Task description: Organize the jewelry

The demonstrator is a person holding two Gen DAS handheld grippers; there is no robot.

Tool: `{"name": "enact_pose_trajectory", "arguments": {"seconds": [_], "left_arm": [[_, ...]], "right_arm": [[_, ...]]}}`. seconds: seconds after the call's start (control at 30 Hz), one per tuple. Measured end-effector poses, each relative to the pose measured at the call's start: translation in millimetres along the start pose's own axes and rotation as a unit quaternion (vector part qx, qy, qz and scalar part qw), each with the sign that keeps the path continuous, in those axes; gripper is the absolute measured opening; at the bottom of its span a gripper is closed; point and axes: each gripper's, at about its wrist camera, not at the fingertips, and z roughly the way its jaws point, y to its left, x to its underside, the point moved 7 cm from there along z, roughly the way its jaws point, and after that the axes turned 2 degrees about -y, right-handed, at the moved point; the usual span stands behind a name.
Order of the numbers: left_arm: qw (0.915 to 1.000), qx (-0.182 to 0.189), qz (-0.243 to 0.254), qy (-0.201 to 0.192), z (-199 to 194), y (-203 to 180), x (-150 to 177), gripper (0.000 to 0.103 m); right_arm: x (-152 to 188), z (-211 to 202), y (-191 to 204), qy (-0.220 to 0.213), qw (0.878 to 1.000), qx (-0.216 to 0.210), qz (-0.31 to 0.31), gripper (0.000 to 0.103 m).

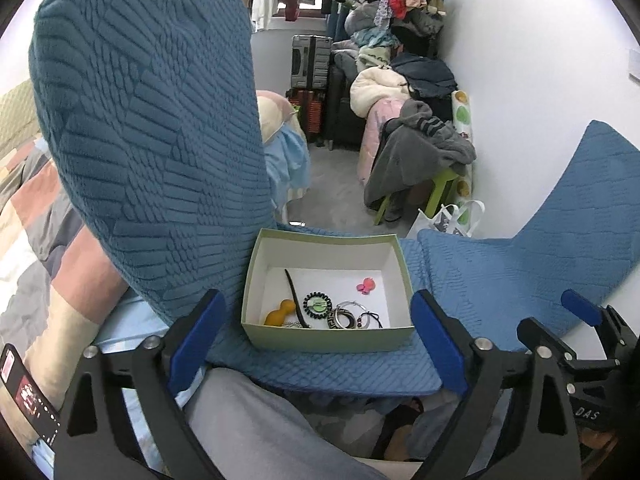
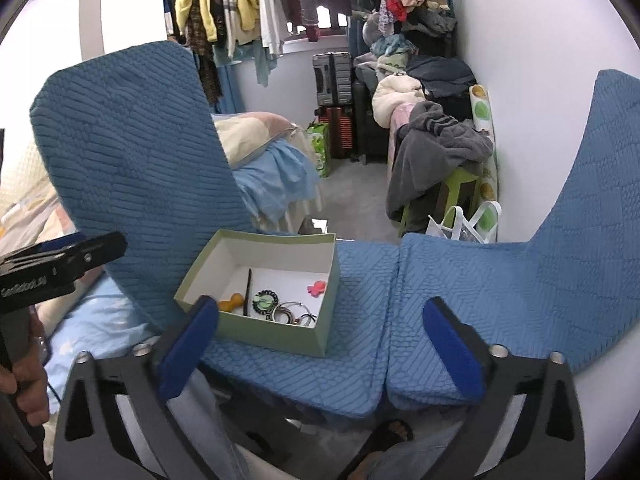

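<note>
A pale green open box [image 1: 320, 342] stands on the blue padded chair seat [image 1: 360, 372]. Inside it lie an orange peanut-shaped piece [image 1: 280, 312], a black stick [image 1: 294, 294], a round green and black brooch [image 1: 317, 302], silver and black rings [image 1: 346, 316], a thin bracelet [image 1: 370, 318] and a pink flower clip [image 1: 365, 285]. My left gripper [image 1: 316, 300] is open just in front of the box, its blue pads clear of the box sides. My right gripper [image 2: 320, 306] is open too, to the right of the box [image 2: 276, 334] and over the seat [image 2: 304, 376], holding nothing.
A tall blue chair back [image 1: 152, 140] rises left of the box. A second blue seat [image 2: 480, 300] adjoins on the right. A bed [image 2: 264, 176], suitcases [image 2: 332, 80], a green stool with a grey garment [image 2: 440, 148], a white bag [image 2: 460, 224] and my leg [image 1: 256, 424] surround them.
</note>
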Motion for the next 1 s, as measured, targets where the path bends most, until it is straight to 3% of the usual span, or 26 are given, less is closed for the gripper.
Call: {"name": "enact_pose_trajectory", "arguments": {"seconds": [0.77, 1.0], "left_arm": [[0.9995, -0.027, 0.004, 0.018, 10, 3, 11, 0.101], [0.9996, -0.011, 0.014, 0.02, 10, -3, 12, 0.101]], "right_arm": [[8, 8, -2, 0.013, 1.0, 0.009, 0.003, 0.103], [5, 6, -4, 0.005, 1.0, 0.015, 0.003, 0.103]]}}
